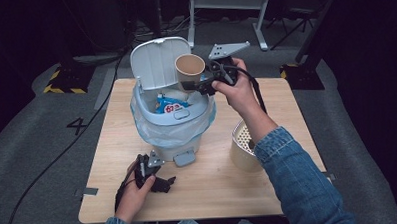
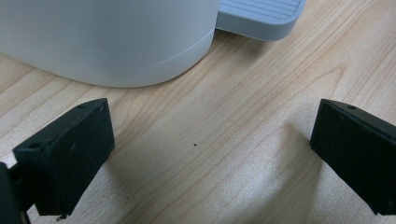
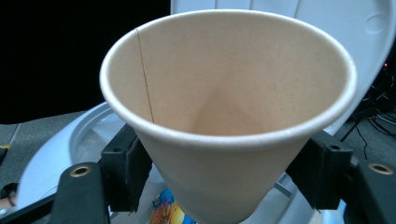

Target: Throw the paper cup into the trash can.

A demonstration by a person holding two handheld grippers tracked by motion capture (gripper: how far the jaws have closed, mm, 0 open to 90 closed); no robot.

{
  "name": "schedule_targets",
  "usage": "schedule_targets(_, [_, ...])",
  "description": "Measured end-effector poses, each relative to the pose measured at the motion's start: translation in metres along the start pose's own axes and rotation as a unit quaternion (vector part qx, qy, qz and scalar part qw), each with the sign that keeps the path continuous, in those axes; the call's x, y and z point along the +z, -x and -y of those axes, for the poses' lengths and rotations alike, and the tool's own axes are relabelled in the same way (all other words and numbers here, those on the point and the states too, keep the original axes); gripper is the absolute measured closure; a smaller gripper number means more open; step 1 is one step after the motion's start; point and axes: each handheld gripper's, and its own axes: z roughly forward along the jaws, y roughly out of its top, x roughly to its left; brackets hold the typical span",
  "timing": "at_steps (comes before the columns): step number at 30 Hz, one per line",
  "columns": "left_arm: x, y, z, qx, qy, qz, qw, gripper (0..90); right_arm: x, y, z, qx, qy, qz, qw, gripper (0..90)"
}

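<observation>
A tan paper cup (image 1: 189, 67) (image 3: 229, 112) hangs over the open mouth of a pale blue pedal bin (image 1: 173, 120). My right gripper (image 1: 194, 85) (image 3: 226, 175) is shut on the cup's lower wall, one black pad on each side. The bin's lid (image 1: 157, 61) stands up behind the cup. Inside the bin lies a blue snack wrapper (image 1: 170, 107) (image 3: 166, 212). My left gripper (image 1: 170, 183) (image 2: 208, 154) rests low on the wooden table (image 1: 214, 191), in front of the bin's base (image 2: 107, 42). Its jaws stand wide apart with only bare wood between them.
A beige perforated container (image 1: 244, 148) stands on the table's right side, partly under the right forearm. The bin's foot pedal (image 1: 183, 158) (image 2: 261, 16) sticks out toward the left gripper. Cables and desk legs lie on the dark floor beyond the table.
</observation>
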Motion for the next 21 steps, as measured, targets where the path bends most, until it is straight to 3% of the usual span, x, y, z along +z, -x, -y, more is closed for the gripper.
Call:
schedule_targets(6, [0.0, 0.0, 0.0, 0.0, 0.0, 0.0, 1.0, 0.1, 0.016, 0.004, 0.005, 0.01, -0.02, 0.014, 0.9996, 29.5])
schedule_targets(11, [0.0, 0.0, 0.0, 0.004, 0.0, 0.0, 1.0, 0.0, 0.025, 0.003, 0.008, 0.013, -0.032, 0.007, 0.9994, 29.6])
schedule_targets(21, [0.0, -0.001, 0.0, 0.009, 0.0, 0.003, 1.0, 0.0, 0.036, -0.002, 0.008, -0.004, -0.082, 0.007, 0.9966, 28.7])
